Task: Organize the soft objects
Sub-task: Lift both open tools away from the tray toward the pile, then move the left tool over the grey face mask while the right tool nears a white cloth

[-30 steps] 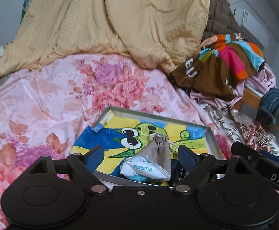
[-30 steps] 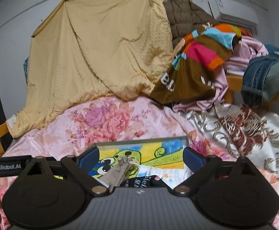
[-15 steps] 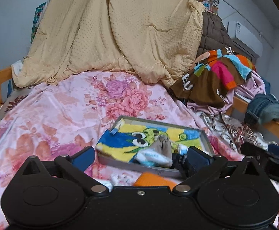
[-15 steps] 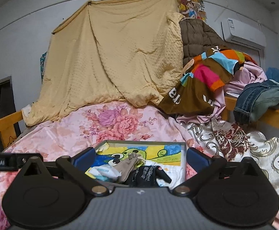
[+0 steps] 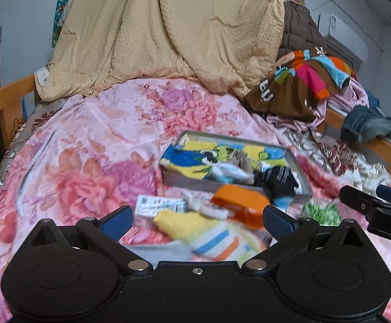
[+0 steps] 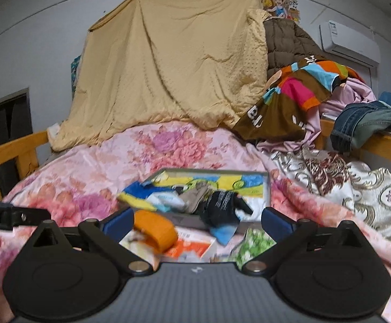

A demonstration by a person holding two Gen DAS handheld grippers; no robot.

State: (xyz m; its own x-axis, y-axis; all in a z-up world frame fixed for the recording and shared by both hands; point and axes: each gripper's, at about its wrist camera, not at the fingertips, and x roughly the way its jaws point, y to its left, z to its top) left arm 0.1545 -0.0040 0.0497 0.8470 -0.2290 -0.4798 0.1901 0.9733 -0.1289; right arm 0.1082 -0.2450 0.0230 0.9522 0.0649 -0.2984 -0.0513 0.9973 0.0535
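Note:
A grey tray [image 5: 300, 173] lined with a yellow-blue cartoon cloth [image 5: 192, 158] lies on the floral bedspread; it holds a grey pouch [image 5: 242, 161], a white tissue pack [image 5: 227, 171] and a black item [image 5: 277, 179]. In front of it lie an orange roll [image 5: 238, 202], a yellow striped sock [image 5: 211, 235], a green patterned item [image 5: 319, 211] and white packets. My left gripper [image 5: 196, 222] is open and empty above the sock. My right gripper [image 6: 196, 222] is open and empty, with the orange roll [image 6: 155, 230] and the tray [image 6: 266, 188] ahead of it.
A tan quilt [image 5: 168, 32] hangs at the bed's head. Piled clothes [image 5: 303, 86] and jeans [image 5: 370, 126] lie at the right on a wooden rail [image 5: 389, 153]. Another wooden rail [image 5: 4, 99] borders the left.
Both grippers have pulled back and up from the tray. The loose items in front of the tray have come into view. Both jaws stay open.

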